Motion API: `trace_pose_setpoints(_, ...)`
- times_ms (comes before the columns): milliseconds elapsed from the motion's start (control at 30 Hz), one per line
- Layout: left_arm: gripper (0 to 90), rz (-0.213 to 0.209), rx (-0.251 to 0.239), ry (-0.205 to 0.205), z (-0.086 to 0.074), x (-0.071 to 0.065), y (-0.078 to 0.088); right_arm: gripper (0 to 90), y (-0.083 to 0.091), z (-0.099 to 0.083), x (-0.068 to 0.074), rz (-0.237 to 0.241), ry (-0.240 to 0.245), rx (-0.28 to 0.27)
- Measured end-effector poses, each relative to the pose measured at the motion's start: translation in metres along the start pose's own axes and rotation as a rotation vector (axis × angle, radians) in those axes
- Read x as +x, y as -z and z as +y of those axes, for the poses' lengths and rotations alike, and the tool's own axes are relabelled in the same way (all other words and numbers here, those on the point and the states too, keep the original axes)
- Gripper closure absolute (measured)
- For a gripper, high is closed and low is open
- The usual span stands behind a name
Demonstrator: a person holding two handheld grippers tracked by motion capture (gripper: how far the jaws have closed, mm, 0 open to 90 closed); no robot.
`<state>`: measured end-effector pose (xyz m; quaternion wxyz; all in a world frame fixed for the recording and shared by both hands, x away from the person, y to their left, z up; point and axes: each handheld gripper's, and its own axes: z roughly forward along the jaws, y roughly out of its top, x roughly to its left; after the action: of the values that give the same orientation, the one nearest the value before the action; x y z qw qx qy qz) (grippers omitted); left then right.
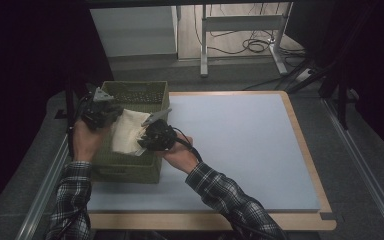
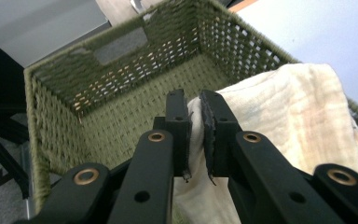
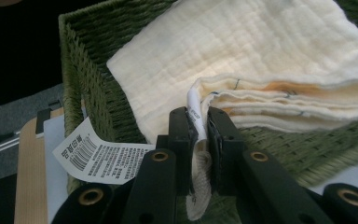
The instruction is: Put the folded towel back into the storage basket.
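Cloth (image 1: 129, 131), cream, folded, held over green woven basket (image 1: 145, 93) at table's left. L gripper (image 2: 196, 133): jaws narrow, clamped on one cloth edge; fabric shows between pads. R gripper (image 3: 199, 140): jaws likewise narrow, pinching a corner w/ small sewn tab beside stacked fold layers. Two-point grip prob. keeps the folds together and the cloth level while it sits over the basket opening; whether it is going in or coming out cannot be told. In L gripper view, cloth drapes across basket's rim on one side, rest hanging inside; basket floor beneath looks bare. White care label (image 3: 103, 160) w/ barcode hangs out over basket wall in R gripper view. Surroundings: pale blue mat (image 1: 240, 150) on wood-edged table, bare to the right; desk legs and cables (image 1: 252, 45) on floor beyond. Obstructions: basket walls are tall rel. to grippers, so rim and handle cut-out (image 2: 121, 44) could snag fabric or label. Hands sit close, near basket's front-left corner.
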<state>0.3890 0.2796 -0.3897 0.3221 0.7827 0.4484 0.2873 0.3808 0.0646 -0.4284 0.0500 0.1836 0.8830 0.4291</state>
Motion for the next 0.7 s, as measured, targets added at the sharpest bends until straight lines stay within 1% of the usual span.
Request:
trace_pose_setpoints(267,82.0,-0.008,0.028,0.026,-0.021,0.009,-0.009,80.7,-0.02,0.002,0.004,0.008,-0.008,0.053)
trace_pose_setpoints(333,82.0,-0.01,0.032,0.031,-0.024,0.011,-0.011,80.6,-0.024,0.003,0.005,0.006,-0.023,0.067)
trace_pose_setpoints(400,82.0,-0.013,0.036,0.036,-0.028,0.013,-0.014,80.2,-0.027,0.004,0.004,0.013,-0.041,0.077)
trace_pose_setpoints(467,82.0,-0.016,0.043,0.034,-0.03,0.014,-0.016,80.2,-0.03,0.005,0.004,0.002,-0.035,0.092)
trace_pose_setpoints(600,82.0,-0.021,0.046,0.038,-0.032,0.015,-0.019,80.2,-0.033,0.005,0.004,-0.004,-0.041,0.11)
trace_pose_setpoints(667,82.0,-0.029,0.062,0.029,-0.031,0.015,-0.027,80.1,-0.035,0.005,0.003,-0.014,-0.038,0.125)
trace_pose_setpoints(700,82.0,-0.029,0.062,0.029,-0.031,0.015,-0.027,80.1,-0.035,0.005,0.003,-0.014,-0.038,0.125)
